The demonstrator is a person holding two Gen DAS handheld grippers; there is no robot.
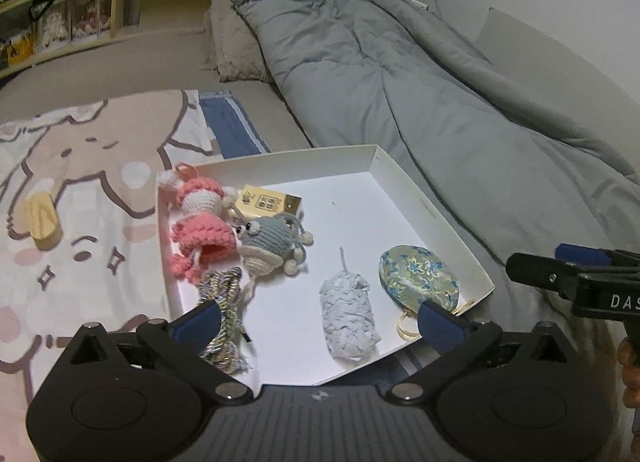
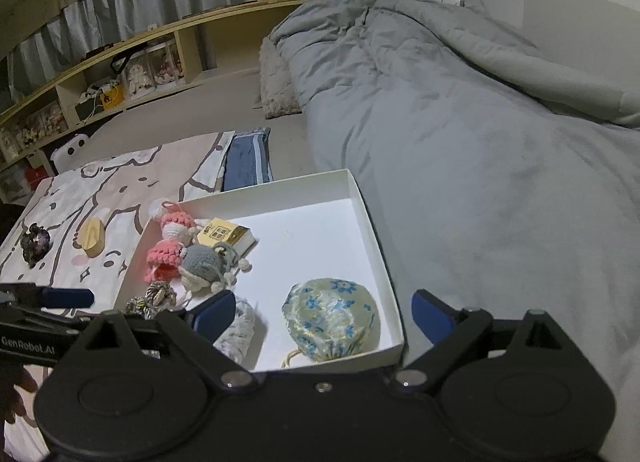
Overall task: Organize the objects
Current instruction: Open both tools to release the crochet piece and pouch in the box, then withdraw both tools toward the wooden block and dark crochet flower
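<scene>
A white shallow box point(image 1: 434, 217) point(image 2: 374, 234) lies on the bed. In it are a pink crochet doll point(image 1: 202, 217) point(image 2: 170, 240), a grey crochet toy point(image 1: 266, 244) point(image 2: 202, 264), a small yellow box point(image 1: 268, 201) point(image 2: 226, 237), a braided cord point(image 1: 222, 302) point(image 2: 154, 298), a pale blue knitted roll point(image 1: 348, 312) point(image 2: 238, 334) and a floral pouch point(image 1: 418, 276) point(image 2: 332, 318). My left gripper point(image 1: 318, 320) is open and empty above the box's near edge. My right gripper point(image 2: 324, 312) is open and empty above the pouch.
A wooden piece point(image 1: 40, 217) point(image 2: 93, 240) and a dark lumpy object point(image 2: 35, 242) lie on the cartoon-print blanket point(image 1: 80, 165) left of the box. A grey duvet point(image 1: 420, 81) point(image 2: 480, 121) fills the right. Shelves point(image 2: 120, 73) stand behind.
</scene>
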